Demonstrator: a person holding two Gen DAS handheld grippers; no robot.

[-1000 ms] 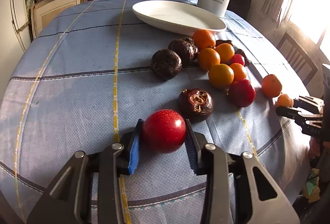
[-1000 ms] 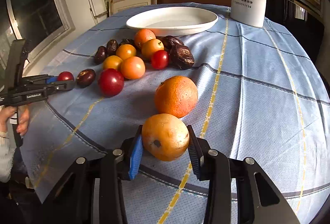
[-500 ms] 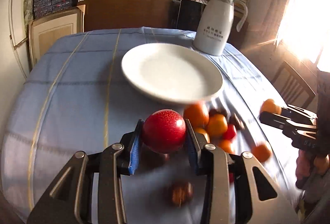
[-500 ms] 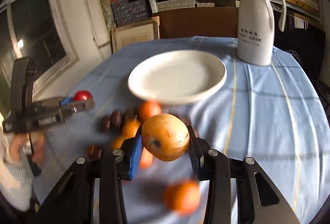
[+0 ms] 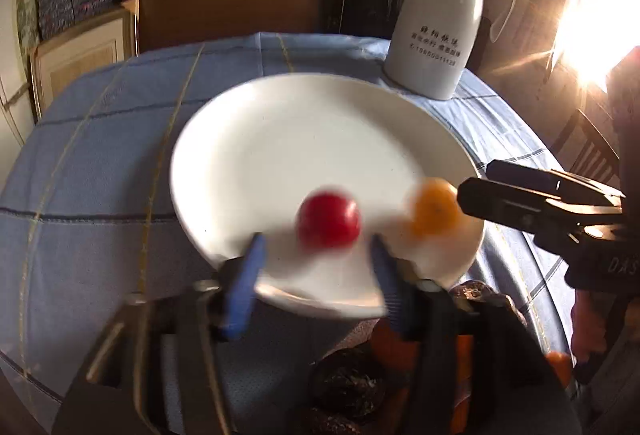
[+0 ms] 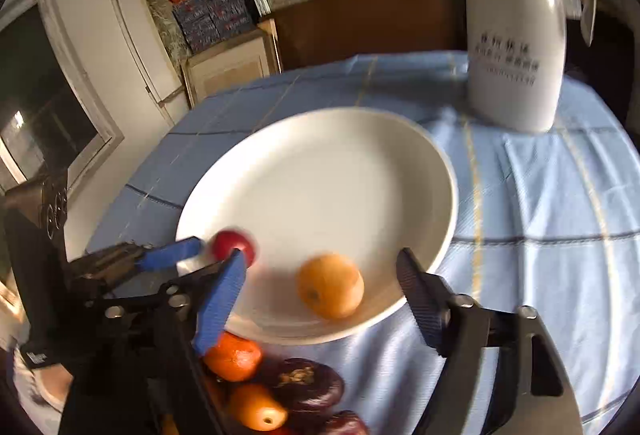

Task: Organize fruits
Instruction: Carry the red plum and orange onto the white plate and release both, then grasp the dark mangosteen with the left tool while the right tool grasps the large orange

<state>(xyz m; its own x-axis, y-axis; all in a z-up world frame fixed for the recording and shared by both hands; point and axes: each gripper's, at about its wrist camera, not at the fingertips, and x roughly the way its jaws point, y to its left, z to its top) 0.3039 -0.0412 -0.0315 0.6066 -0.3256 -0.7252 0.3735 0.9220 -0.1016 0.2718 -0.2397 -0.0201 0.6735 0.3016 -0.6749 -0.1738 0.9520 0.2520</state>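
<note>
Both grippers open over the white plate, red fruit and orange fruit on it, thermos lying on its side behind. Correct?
Not quite: the thermos stands upright, as the right wrist view shows. The rest holds: left gripper and right gripper open, red fruit and orange fruit on the white plate.

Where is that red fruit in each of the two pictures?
Left wrist view: the red fruit sits low centre, on the white plate, between the open tongs' fingers, touching neither.
Right wrist view: the red fruit is lower left, at the plate's near-left rim.
Shared landmark: the white jug behind the plate.
</note>
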